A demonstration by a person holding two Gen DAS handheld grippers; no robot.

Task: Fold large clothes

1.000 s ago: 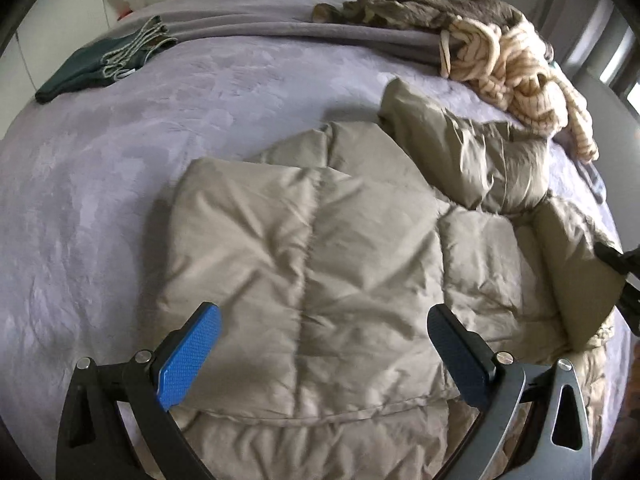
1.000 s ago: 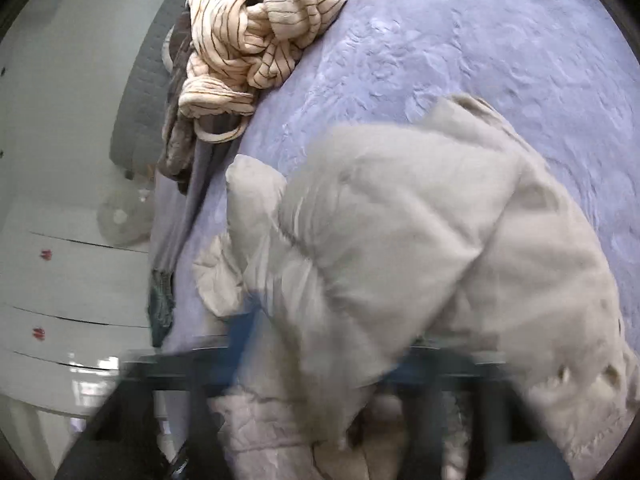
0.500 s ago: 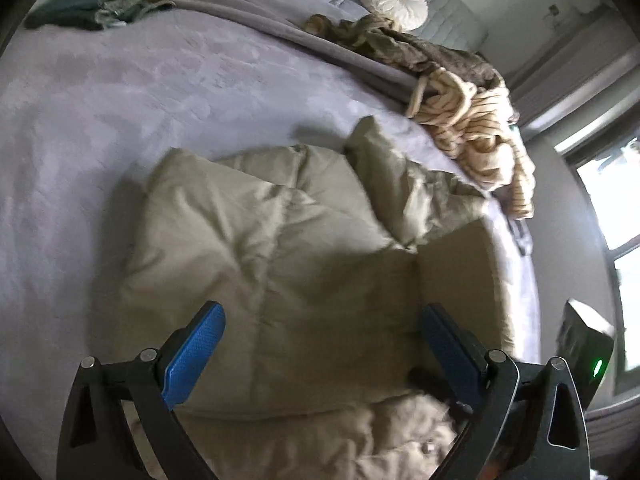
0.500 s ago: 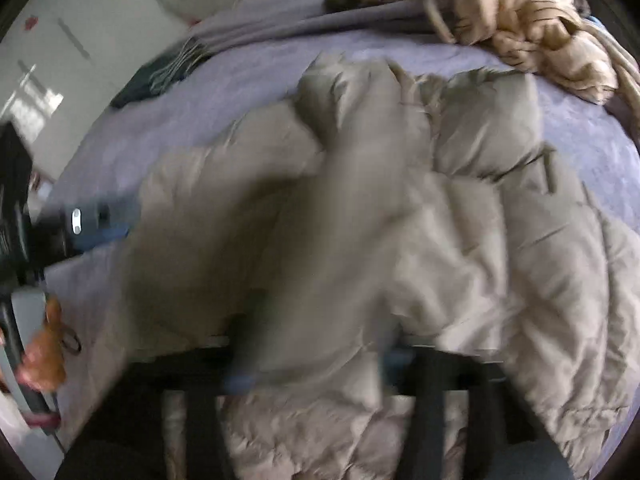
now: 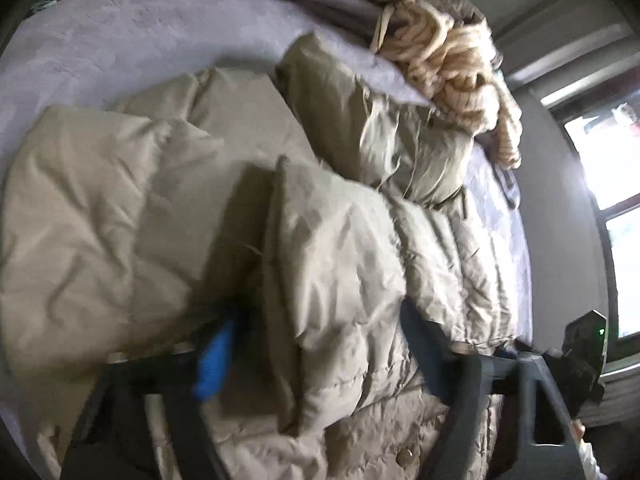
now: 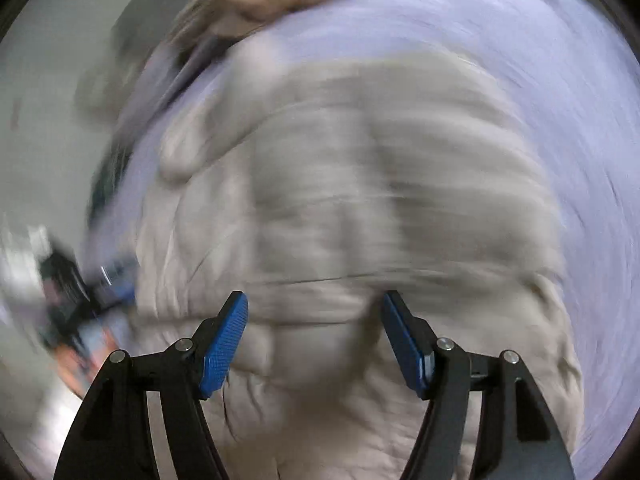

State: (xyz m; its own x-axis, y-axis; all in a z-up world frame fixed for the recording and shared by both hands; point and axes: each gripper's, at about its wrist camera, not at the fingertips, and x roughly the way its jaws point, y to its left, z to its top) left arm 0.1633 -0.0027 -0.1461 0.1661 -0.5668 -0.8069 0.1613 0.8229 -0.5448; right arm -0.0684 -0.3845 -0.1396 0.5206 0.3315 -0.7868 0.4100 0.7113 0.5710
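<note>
A beige puffer jacket [image 5: 168, 216] lies on the lilac bed cover [image 5: 120, 40], with a sleeve [image 5: 340, 264] folded across its middle. My left gripper [image 5: 316, 344] is open and low over the jacket's near edge, with the folded sleeve between its fingers. In the right wrist view, which is blurred by motion, the jacket [image 6: 360, 184] fills the centre. My right gripper [image 6: 314, 332] is open and empty just above it.
A cream striped garment [image 5: 452, 64] and a brown one lie bunched at the bed's far right edge. A window [image 5: 612, 208] is at the right. The other gripper's body [image 5: 580, 356] shows at lower right. The lilac bed cover [image 6: 540, 60] surrounds the jacket.
The right gripper has let go of the sleeve, which now lies folded across the jacket, and has opened. The left gripper has moved right and down onto the jacket.
</note>
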